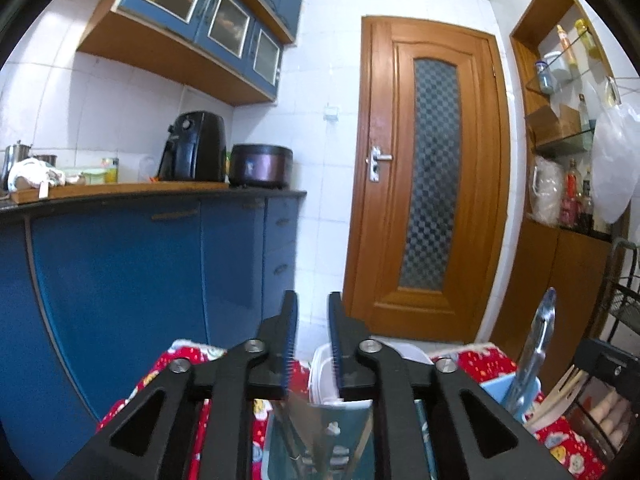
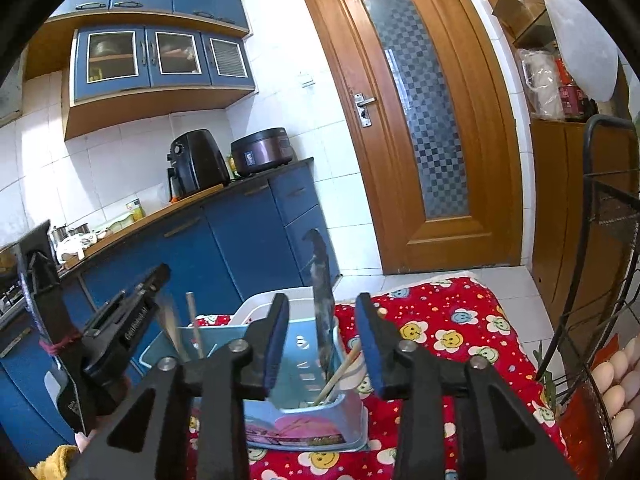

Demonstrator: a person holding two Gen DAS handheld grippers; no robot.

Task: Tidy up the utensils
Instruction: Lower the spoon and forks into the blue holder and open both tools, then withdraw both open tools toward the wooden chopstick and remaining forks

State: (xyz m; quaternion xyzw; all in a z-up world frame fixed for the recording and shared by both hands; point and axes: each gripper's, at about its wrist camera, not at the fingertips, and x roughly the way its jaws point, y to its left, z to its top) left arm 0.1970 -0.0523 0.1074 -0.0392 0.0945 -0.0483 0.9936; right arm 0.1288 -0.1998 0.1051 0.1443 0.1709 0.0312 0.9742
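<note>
Right gripper (image 2: 322, 344): your jaws part-open, gripping nothing.
Knife (image 2: 323, 308): upright in blue holder (image 2: 304, 412), 12 o'clock, between your jaws.
Left gripper (image 1: 313, 346): narrow gap, empty, over holder.

We count one light-blue utensil holder (image 2: 304, 412), one knife (image 2: 322, 304) standing in it, two wooden chopsticks (image 2: 340, 372), one white tub (image 2: 256, 304) behind. Counter: one air fryer (image 2: 196, 162), one rice cooker (image 2: 262, 150). Grippers: two (image 1: 313, 320) (image 2: 323, 332).

Bright, even indoor light (source perhaps overhead), strong fisheye bending and dark corners.
</note>
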